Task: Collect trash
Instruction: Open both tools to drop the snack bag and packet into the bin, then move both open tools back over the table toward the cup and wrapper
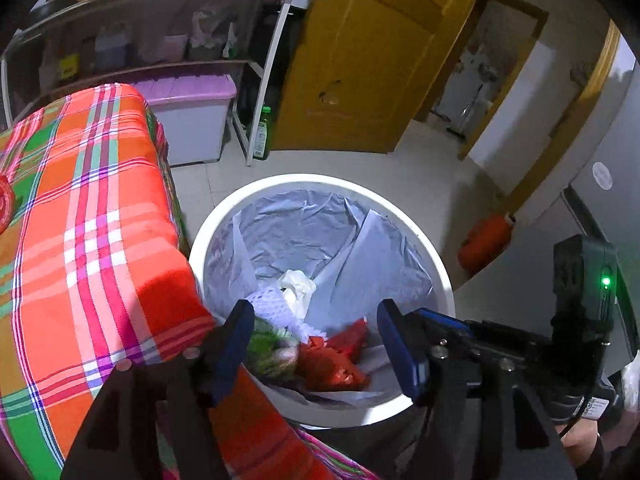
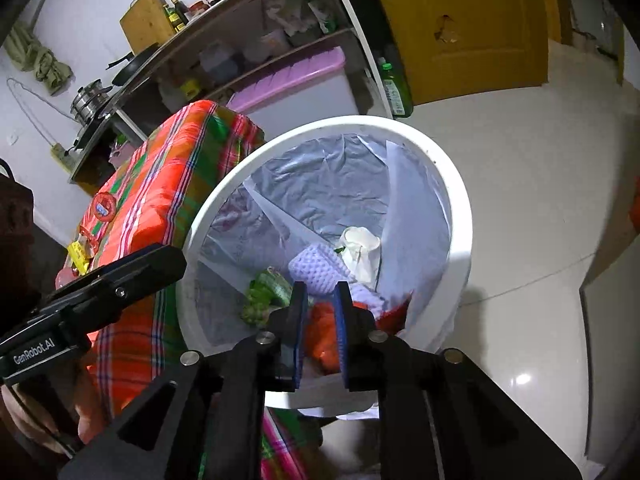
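Note:
A white round trash bin (image 1: pixel 224 216) with a grey liner stands on the floor beside the table; it also shows in the right wrist view (image 2: pixel 460 216). Inside lie a white crumpled tissue (image 1: pixel 298 286), a lilac foam net (image 2: pixel 316 266), a green wrapper (image 1: pixel 266 348) and a red wrapper (image 1: pixel 332 364). My left gripper (image 1: pixel 316 324) is open and empty above the bin's near rim. My right gripper (image 2: pixel 321 300) hangs over the bin with its jaws narrowly apart; an orange-red wrapper (image 2: pixel 320 336) shows between them, and I cannot tell whether it is held.
A table with an orange plaid cloth (image 1: pixel 80 220) stands left of the bin. A red lid (image 2: pixel 105 206) and a yellow packet (image 2: pixel 79 256) lie on it. A metal shelf (image 1: pixel 256 80), a lilac-lidded box (image 1: pixel 192 120), a green bottle (image 1: pixel 263 134) and a yellow door (image 1: pixel 360 60) stand behind.

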Demonstrator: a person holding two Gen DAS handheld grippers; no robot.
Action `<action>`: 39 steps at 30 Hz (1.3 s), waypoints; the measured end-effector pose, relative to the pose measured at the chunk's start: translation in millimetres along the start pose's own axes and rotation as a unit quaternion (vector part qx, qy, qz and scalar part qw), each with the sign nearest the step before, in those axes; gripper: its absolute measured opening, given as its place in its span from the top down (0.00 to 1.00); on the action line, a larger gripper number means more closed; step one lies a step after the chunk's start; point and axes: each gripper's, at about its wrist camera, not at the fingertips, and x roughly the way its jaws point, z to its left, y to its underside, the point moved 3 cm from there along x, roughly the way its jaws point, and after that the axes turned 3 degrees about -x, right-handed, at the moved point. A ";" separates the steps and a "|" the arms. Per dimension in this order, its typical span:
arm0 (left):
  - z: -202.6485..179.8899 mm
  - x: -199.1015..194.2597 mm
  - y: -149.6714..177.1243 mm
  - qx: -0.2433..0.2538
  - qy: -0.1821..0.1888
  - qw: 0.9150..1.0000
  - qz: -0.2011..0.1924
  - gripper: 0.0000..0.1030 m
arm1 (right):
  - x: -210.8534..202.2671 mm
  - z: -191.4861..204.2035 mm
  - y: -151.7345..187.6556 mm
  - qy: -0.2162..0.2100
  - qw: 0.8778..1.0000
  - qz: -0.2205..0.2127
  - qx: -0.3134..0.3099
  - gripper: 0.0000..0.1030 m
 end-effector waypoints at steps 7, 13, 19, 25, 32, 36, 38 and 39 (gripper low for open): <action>8.5 -33.6 3.6 -0.020 -0.002 0.999 -0.041 0.38 | -26.2 11.5 -4.5 -0.013 0.999 -0.032 -0.010 0.86; 18.2 -81.6 12.4 -0.028 -0.023 0.996 -0.085 0.38 | -53.7 42.1 -2.1 -0.036 0.997 -0.060 -0.038 0.86; 27.4 -126.1 28.0 -0.030 -0.038 0.992 -0.118 0.38 | -72.9 81.7 5.0 -0.050 0.993 -0.076 -0.074 0.86; 41.9 -168.6 48.4 -0.039 -0.063 0.986 -0.150 0.38 | -86.4 119.4 14.5 -0.056 0.988 -0.090 -0.117 0.74; 64.6 -208.6 74.9 -0.053 -0.112 0.977 -0.173 0.38 | -93.0 156.6 28.2 -0.069 0.981 -0.097 -0.152 0.66; 76.0 -227.2 88.4 -0.062 -0.130 0.972 -0.186 0.39 | -93.4 179.6 36.8 -0.086 0.977 -0.091 -0.172 0.66; 80.9 -235.5 94.9 -0.066 -0.136 0.970 -0.192 0.39 | -93.6 190.3 40.6 -0.092 0.974 -0.090 -0.184 0.66; 84.3 -240.6 97.9 -0.069 -0.141 0.968 -0.195 0.38 | -93.2 195.7 42.1 -0.094 0.973 -0.089 -0.191 0.66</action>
